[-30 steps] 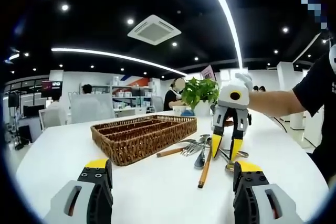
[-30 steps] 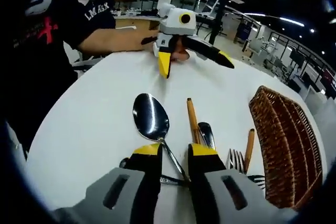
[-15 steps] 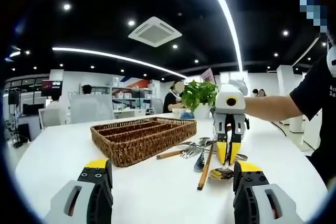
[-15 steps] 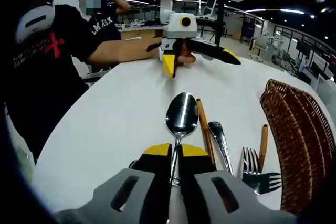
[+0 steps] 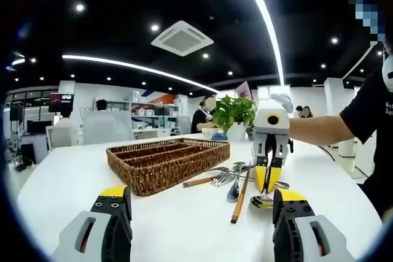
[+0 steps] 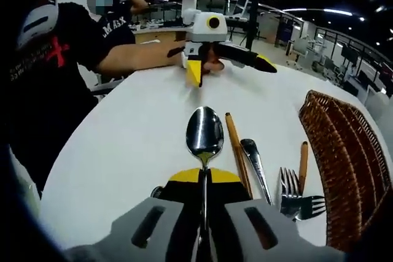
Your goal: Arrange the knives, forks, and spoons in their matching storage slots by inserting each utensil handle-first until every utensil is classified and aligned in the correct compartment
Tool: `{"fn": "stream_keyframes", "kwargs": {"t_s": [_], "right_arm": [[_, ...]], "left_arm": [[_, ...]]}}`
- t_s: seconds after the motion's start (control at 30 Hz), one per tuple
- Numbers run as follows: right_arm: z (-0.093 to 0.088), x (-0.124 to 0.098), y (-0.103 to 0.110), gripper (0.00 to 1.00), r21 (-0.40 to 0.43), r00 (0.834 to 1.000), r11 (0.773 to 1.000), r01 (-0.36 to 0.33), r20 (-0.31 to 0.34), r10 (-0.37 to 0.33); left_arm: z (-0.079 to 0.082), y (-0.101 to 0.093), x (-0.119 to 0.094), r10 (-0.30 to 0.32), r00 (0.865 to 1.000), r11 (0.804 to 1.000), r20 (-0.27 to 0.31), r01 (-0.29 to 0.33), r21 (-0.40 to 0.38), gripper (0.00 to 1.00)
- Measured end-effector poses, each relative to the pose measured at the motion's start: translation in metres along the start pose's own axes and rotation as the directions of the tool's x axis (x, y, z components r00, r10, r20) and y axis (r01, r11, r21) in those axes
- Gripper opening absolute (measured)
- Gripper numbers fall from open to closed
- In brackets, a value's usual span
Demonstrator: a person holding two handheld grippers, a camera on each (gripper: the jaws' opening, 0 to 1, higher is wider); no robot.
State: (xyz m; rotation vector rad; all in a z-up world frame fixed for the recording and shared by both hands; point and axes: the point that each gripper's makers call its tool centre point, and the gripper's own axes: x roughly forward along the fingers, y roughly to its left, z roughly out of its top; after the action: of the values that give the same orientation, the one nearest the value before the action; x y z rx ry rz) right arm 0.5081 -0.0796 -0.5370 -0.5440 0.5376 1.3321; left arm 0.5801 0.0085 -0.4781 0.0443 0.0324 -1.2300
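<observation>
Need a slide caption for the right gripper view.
Right tool shut on a spoon above the white table, wicker tray alongside.

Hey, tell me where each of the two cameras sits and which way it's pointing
Left gripper view: rides the left tongs, open, low over the white table, facing the wicker tray, the utensil pile and the right tongs; a bare forearm shows.
Right gripper view: rides the right tongs, shut on a spoon, looking back across the table at the left tongs; the person's arm and dark shirt show.
Shared: tray, spoon, table.
</observation>
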Motion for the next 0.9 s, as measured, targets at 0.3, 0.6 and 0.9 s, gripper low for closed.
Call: {"fn": "stream_keyframes", "kwargs": {"t_s": [0.3,0.6,0.9], "right_arm": [[0.001,-0.01,-0.005,0.0,0.033,0.996,0.996,0.083,0.011,-0.083],[0.017,-0.032,-0.01,0.0,-0.024,0.981,0.982,0.19,-0.037,-0.191],[0.03,-0.052,-0.014,0.0,-0.053,0.962,0.965,0.257,-0.081,-0.26]], "left_arm": [[-0.001,-0.002,0.001,-0.002,1.0,1.0,-0.006,0.002,0.009,1.0],[-0.002,-0.004,0.001,-0.002,1.0,1.0,-0.01,0.002,0.015,1.0],[-0.001,-0.005,0.001,0.0,1.0,1.0,-0.008,0.0,0.019,1.0]]}}
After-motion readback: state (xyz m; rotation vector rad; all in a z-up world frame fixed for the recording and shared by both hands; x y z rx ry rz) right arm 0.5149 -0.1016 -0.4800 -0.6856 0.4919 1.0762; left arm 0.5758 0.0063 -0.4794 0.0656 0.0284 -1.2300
